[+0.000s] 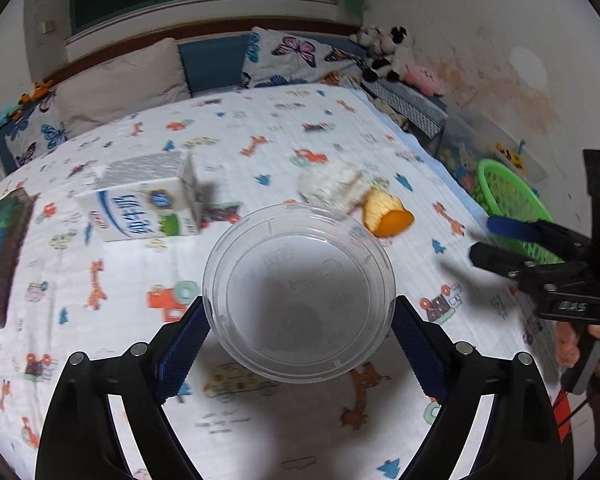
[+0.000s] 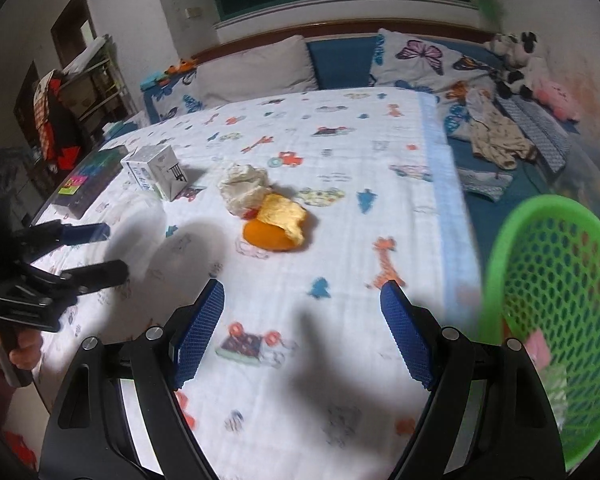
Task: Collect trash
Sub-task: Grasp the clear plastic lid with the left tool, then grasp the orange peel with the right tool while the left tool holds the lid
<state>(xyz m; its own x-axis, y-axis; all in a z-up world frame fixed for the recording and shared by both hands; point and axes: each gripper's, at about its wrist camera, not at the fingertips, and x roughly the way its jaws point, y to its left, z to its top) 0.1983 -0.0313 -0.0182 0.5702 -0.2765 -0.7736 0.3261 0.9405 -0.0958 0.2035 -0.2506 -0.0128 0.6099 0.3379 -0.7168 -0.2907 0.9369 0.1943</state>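
In the left wrist view, a clear plastic cup (image 1: 299, 294) is gripped between the blue pads (image 1: 182, 354) of the left hand-held gripper (image 1: 299, 320); its round open mouth is turned towards the camera and it is held above the bed sheet (image 1: 112, 380), which is white and printed with cartoon vehicles and giraffes. A milk carton (image 1: 148, 200) is seen lying on its side on the sheet to the far left of the cup. A crumpled white tissue (image 1: 334, 186) lies beyond the cup, and a piece of orange peel (image 1: 388, 214) lies touching it on its right. A dark box (image 1: 0, 256) is seen at the left edge of the bed. A green mesh basket (image 1: 512, 208) is visible off the right side of the bed, partly hidden by the right hand-held gripper (image 1: 482, 240), whose fingers are spread apart with nothing between them.

In the right wrist view, the right hand-held gripper (image 2: 302, 328) is shown released, with its blue pads (image 2: 198, 336) wide apart above the bed sheet (image 2: 340, 380). The orange peel (image 2: 278, 228) lies farther ahead, just beside the crumpled white tissue (image 2: 244, 186). The milk carton (image 2: 156, 174) lies to the far left, with the dark box (image 2: 88, 184) at its left. The green mesh basket (image 2: 556, 312) is seen close at the right. The left hand-held gripper (image 2: 104, 250) appears at the left edge; the cup between its fingers is blurred.
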